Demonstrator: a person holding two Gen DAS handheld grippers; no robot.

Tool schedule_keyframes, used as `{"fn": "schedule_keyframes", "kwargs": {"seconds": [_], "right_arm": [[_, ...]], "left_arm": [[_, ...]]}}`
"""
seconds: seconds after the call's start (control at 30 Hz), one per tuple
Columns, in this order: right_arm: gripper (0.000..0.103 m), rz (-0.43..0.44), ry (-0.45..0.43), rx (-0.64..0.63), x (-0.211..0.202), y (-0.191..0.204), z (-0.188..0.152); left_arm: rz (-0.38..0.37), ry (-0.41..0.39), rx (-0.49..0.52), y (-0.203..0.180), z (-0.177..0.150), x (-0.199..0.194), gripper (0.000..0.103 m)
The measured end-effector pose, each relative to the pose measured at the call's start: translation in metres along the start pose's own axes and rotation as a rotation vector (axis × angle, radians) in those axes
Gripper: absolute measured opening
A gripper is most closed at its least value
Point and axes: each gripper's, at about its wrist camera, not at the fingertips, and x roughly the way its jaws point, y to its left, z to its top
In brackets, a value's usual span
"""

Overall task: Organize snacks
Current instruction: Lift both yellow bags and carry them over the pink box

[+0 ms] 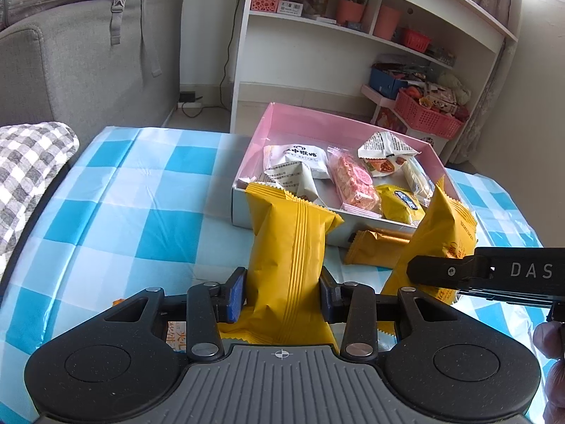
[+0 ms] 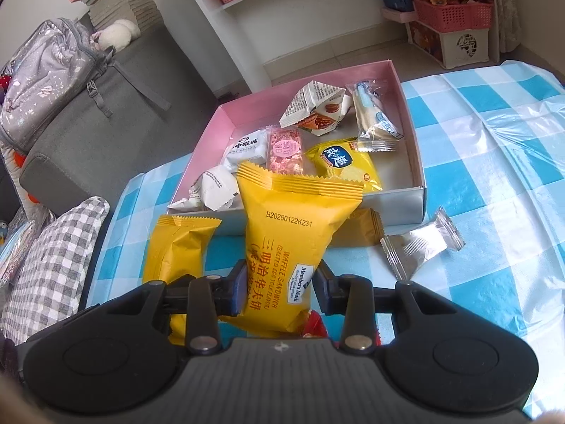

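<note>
My left gripper (image 1: 282, 284) is shut on a plain yellow snack packet (image 1: 289, 233), which stands upright between its blue pads. My right gripper (image 2: 280, 282) is shut on a second yellow packet (image 2: 293, 233) printed "Waffle Sandwich"; in the left wrist view that packet (image 1: 441, 222) shows at the right beside a black finger (image 1: 445, 268). Both packets are held just in front of an open box with a pink inside (image 1: 257, 141) (image 2: 208, 152). Several wrapped snacks lie in it: white, pink and yellow ones.
A small orange packet (image 1: 378, 243) lies on the blue-checked tablecloth (image 1: 123, 194) against the box front, and a silver packet (image 2: 420, 243) lies to the right. A red wrapper (image 2: 314, 328) peeks out under the right gripper. A grey sofa (image 1: 88, 70), a checked cushion (image 2: 53, 265) and white shelves (image 1: 317, 53) stand behind.
</note>
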Motion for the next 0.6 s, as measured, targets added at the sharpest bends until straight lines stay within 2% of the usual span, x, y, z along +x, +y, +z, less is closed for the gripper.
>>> {"fn": "schedule_keyframes", "kwargs": {"seconds": [0.27,0.6], "right_arm": [[0.035,0.015,-0.03,0.038,-0.02,-0.011,0.007],[0.035,0.039,-0.089,0.124,-0.039,-0.034,0.022]], "left_arm": [[-0.017,-0.022,-0.028,0.002,0.006,-0.012,0.038],[-0.028,-0.079,0.005,-0.013,0.031,-0.013,0.038]]}}
